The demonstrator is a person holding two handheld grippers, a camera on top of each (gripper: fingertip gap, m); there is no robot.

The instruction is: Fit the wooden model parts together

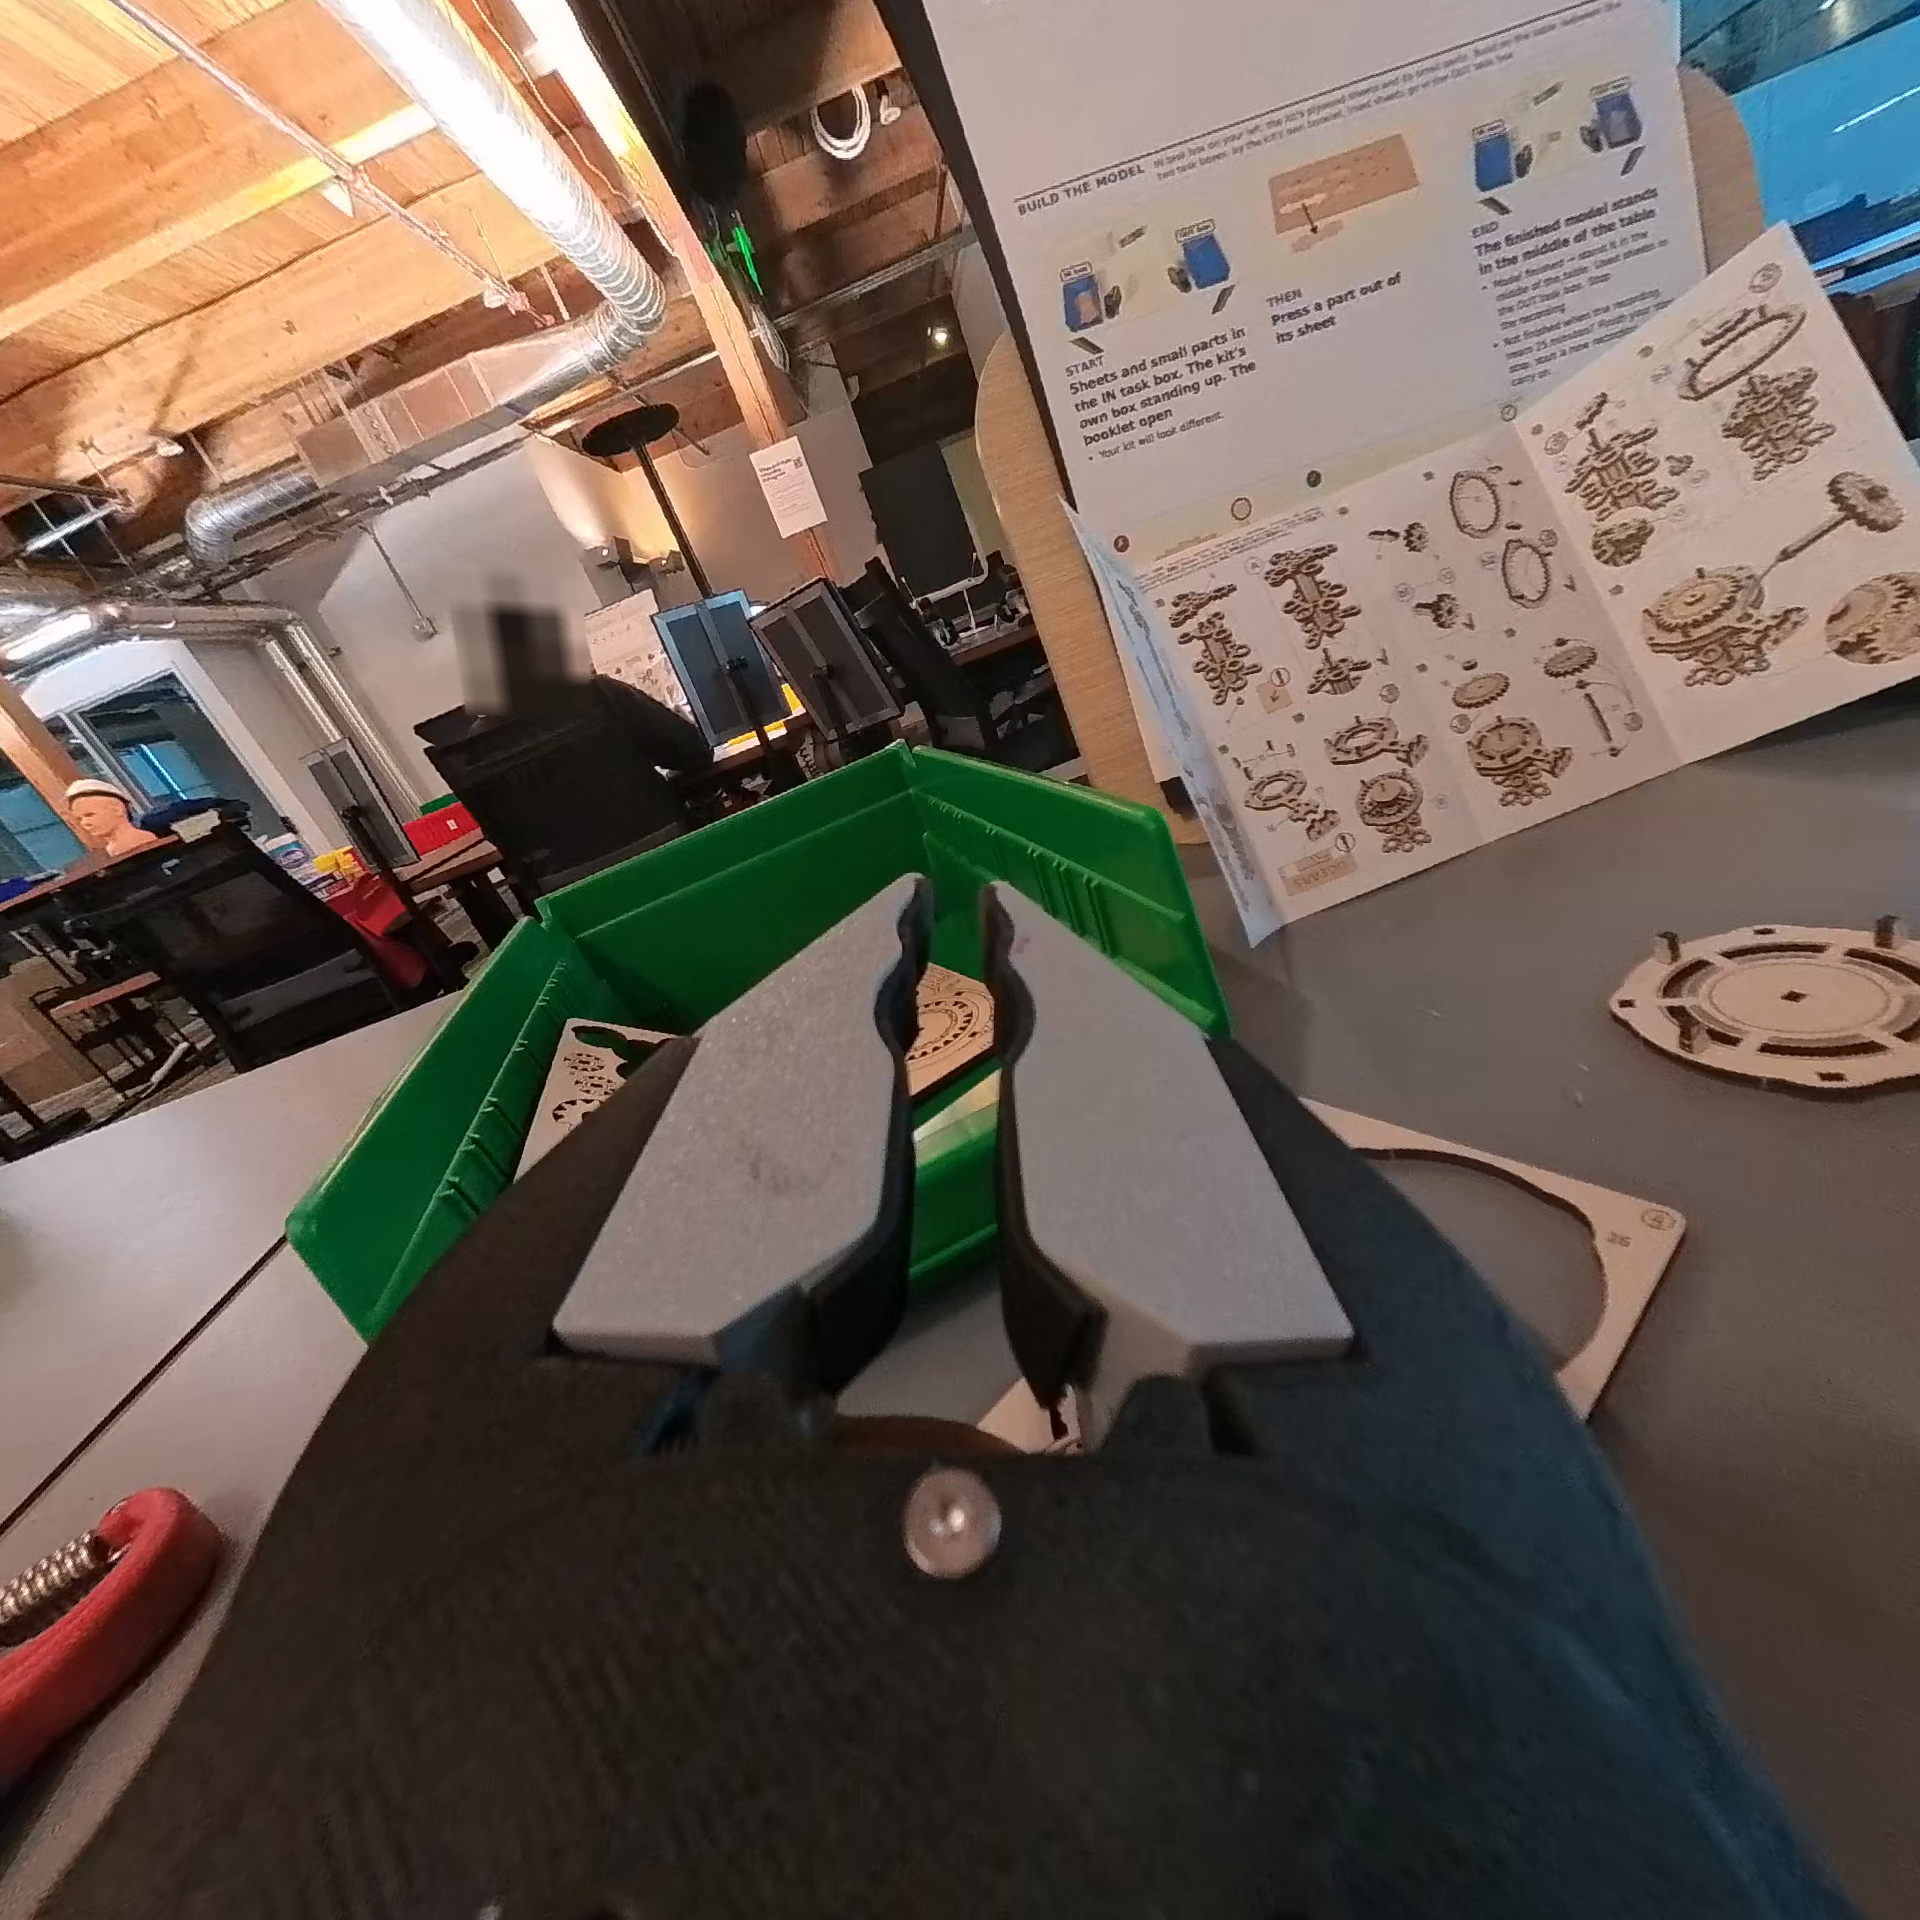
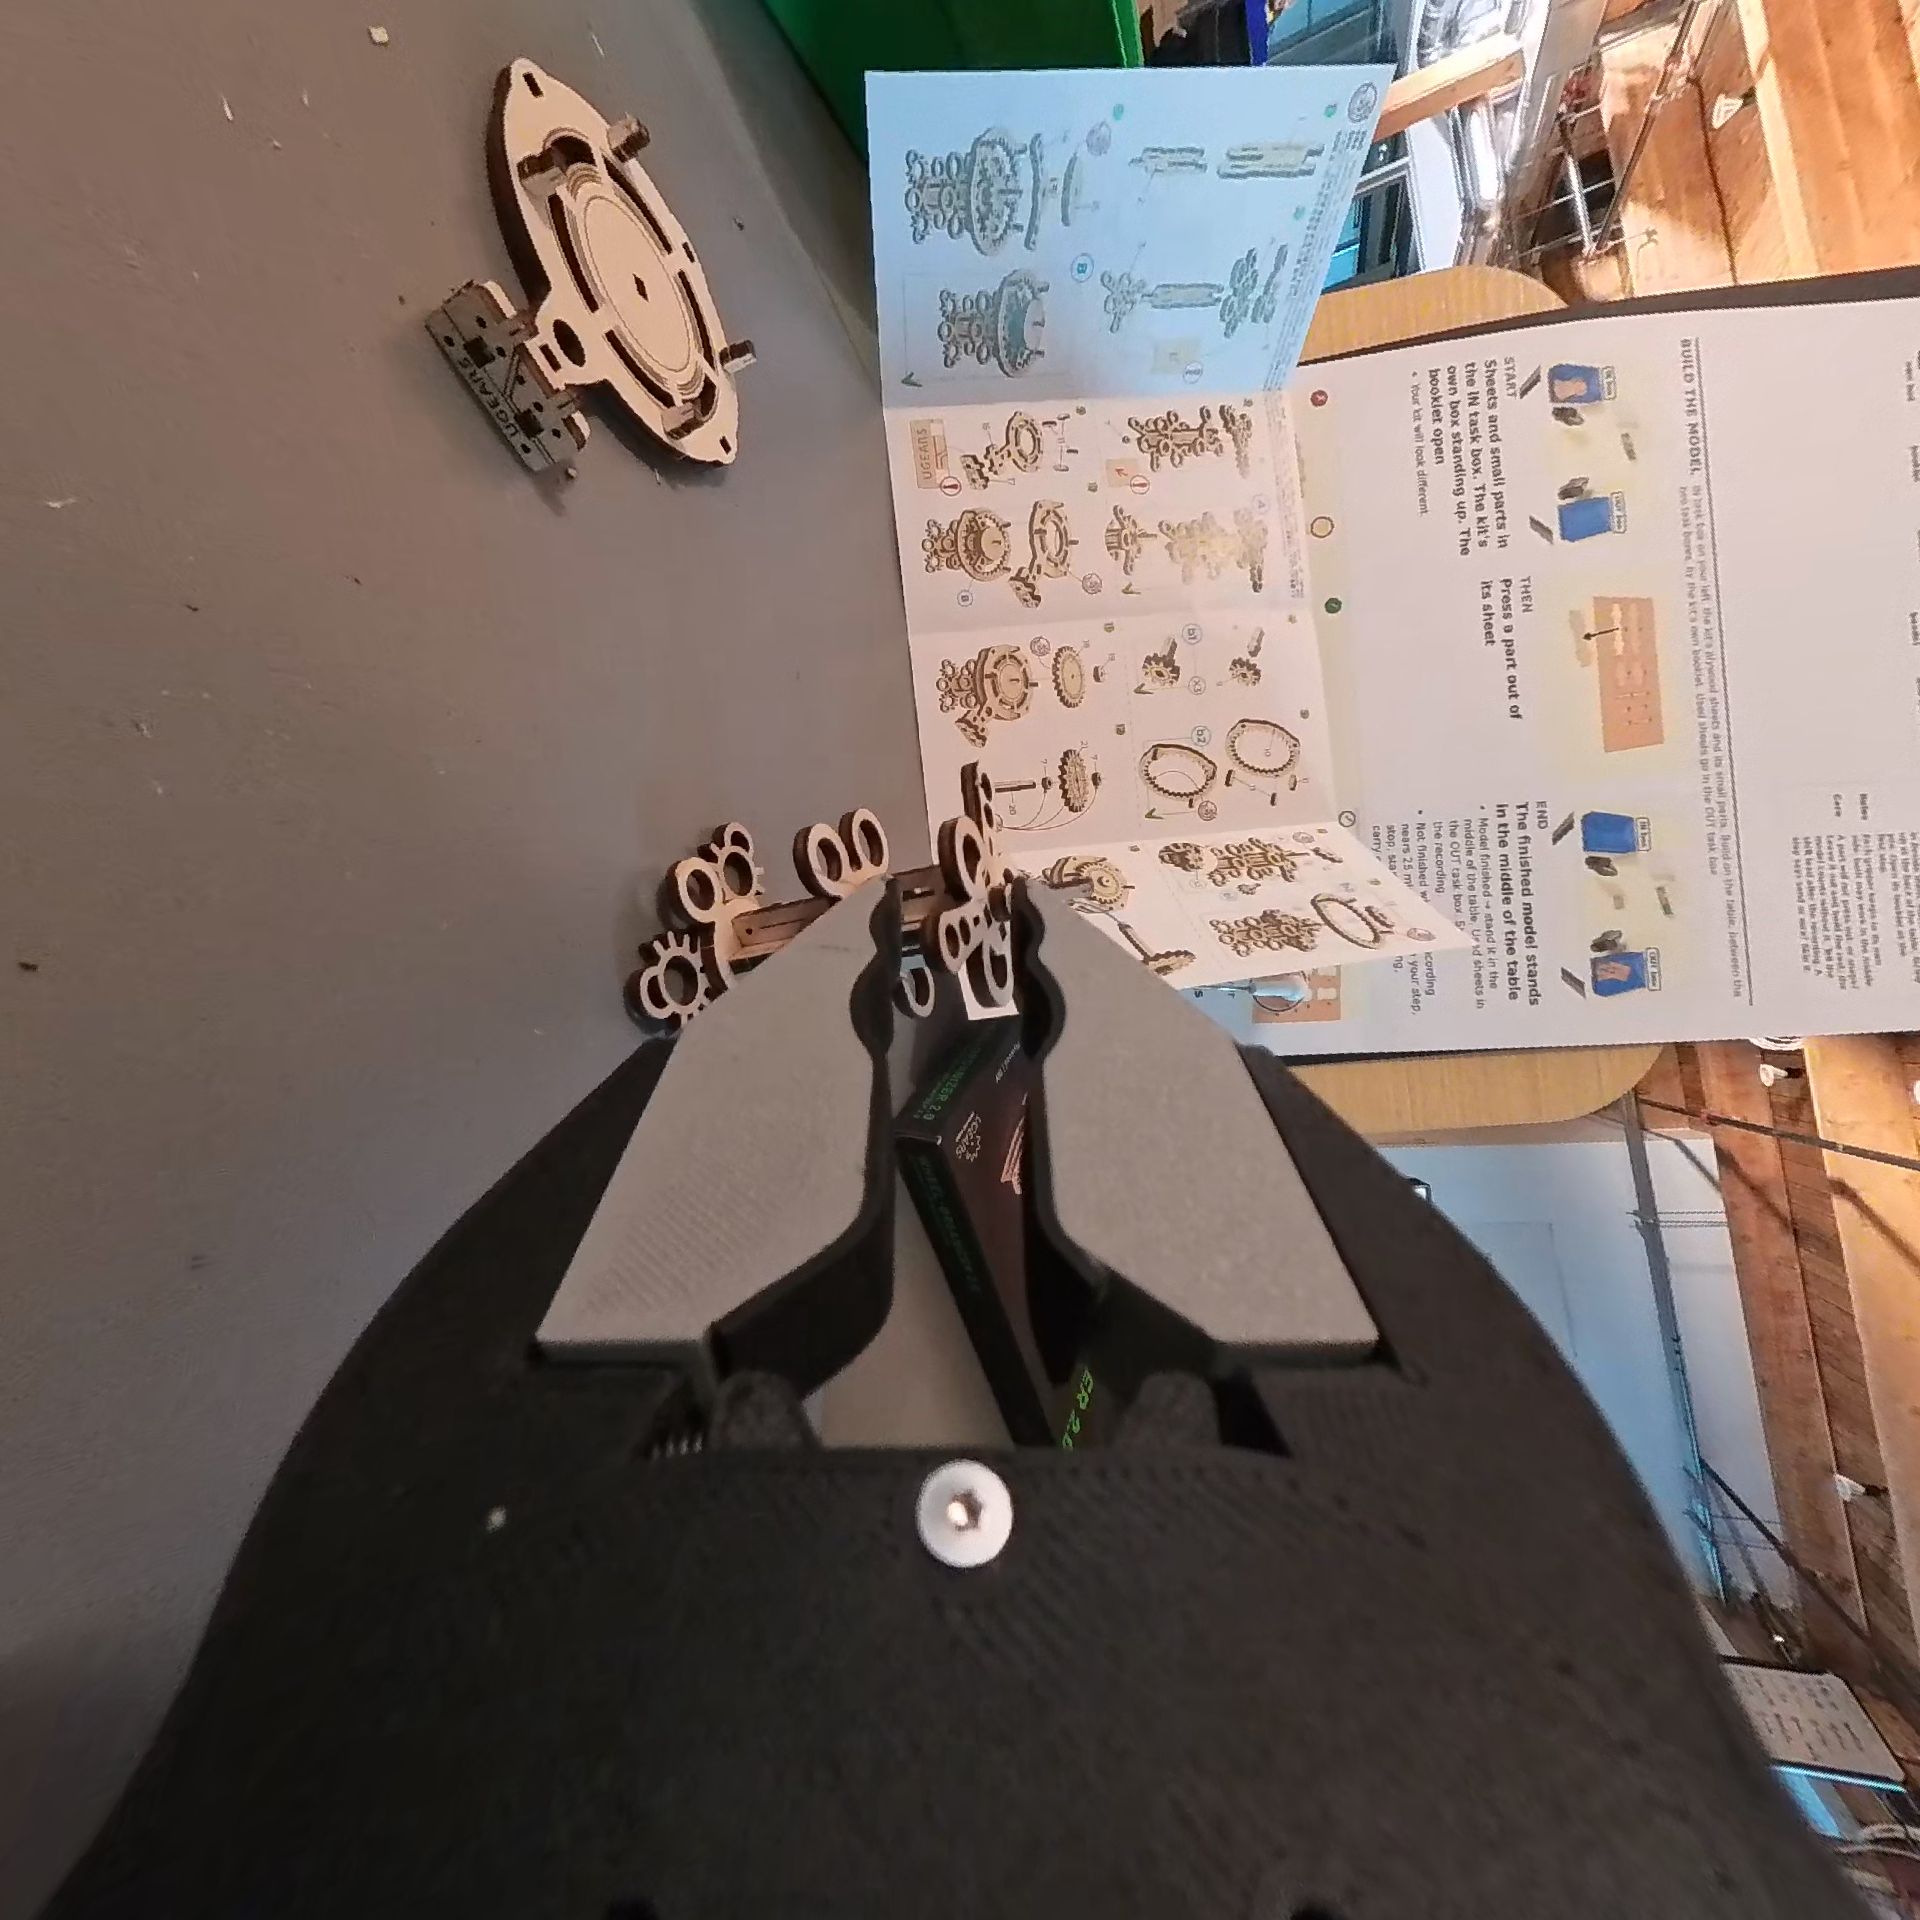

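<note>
My right gripper [image 2: 954, 914] is shut on a wooden assembly of ring clusters on a stem [image 2: 727, 914], gripping its nearer ring cluster [image 2: 971, 940] just above the grey table. A round wooden base [image 2: 623, 270] with upright pegs lies farther off on the table; it also shows in the left wrist view [image 1: 1787, 1008]. My left gripper [image 1: 954, 914] is narrowly open and empty, hovering over a green bin [image 1: 727, 935] that holds plywood part sheets [image 1: 951, 1023].
A used plywood sheet with a round cutout [image 1: 1621, 1236] lies under the left gripper. An open instruction booklet [image 1: 1455, 644] leans on a printed board [image 1: 1299, 260]. A dark kit box [image 2: 956, 1195] shows between the right fingers. A red clamp [image 1: 83, 1621] sits near left. Across from one pair of fingers to the other is roughly 35 centimetres.
</note>
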